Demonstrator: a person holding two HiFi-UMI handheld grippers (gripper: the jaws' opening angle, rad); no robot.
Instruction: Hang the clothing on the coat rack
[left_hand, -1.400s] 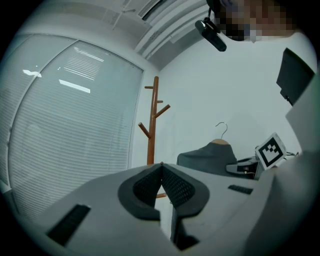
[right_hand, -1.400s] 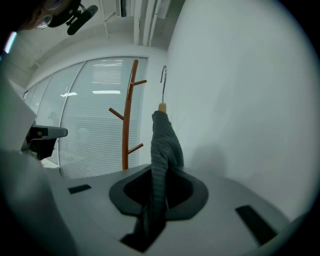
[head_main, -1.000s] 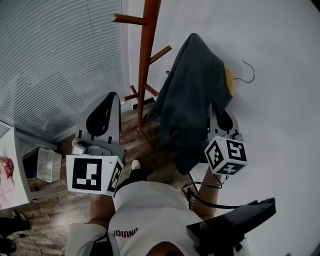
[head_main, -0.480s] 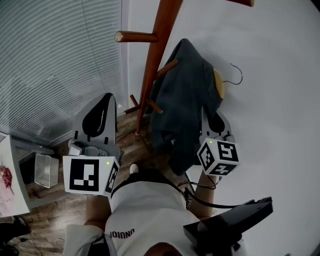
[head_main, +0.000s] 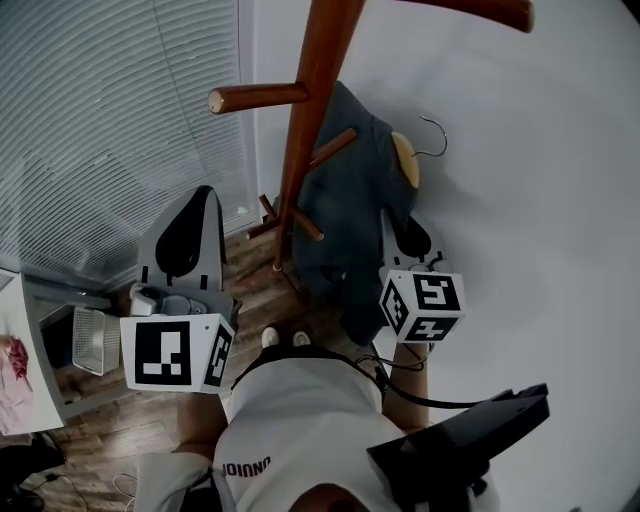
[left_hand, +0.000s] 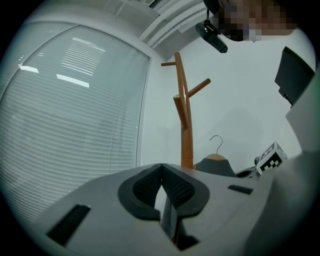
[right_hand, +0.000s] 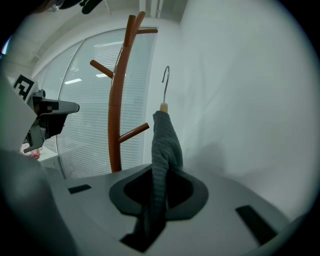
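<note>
While clamped narrowly on grey cloth, the right gripper (right_hand: 159, 175) is seen holding the garment (right_hand: 163, 142) up by its lower part. The cloth is dark grey, ribbed, and draped over a wooden hanger (head_main: 405, 160). Its wire hook (right_hand: 165, 82) is free in the air, on no peg. The garment is held just beside the rack (head_main: 300, 130), on the wall side. The left gripper (left_hand: 162, 182) is closed with nothing in it.

A white wall (head_main: 540, 200), blinds (head_main: 100, 130) and a wood floor (head_main: 255, 290) are seen. Only in the head view are the rack's foot, the floor and a basket (head_main: 88, 335) shown. Only in the right gripper view is the grip on the cloth shown.
</note>
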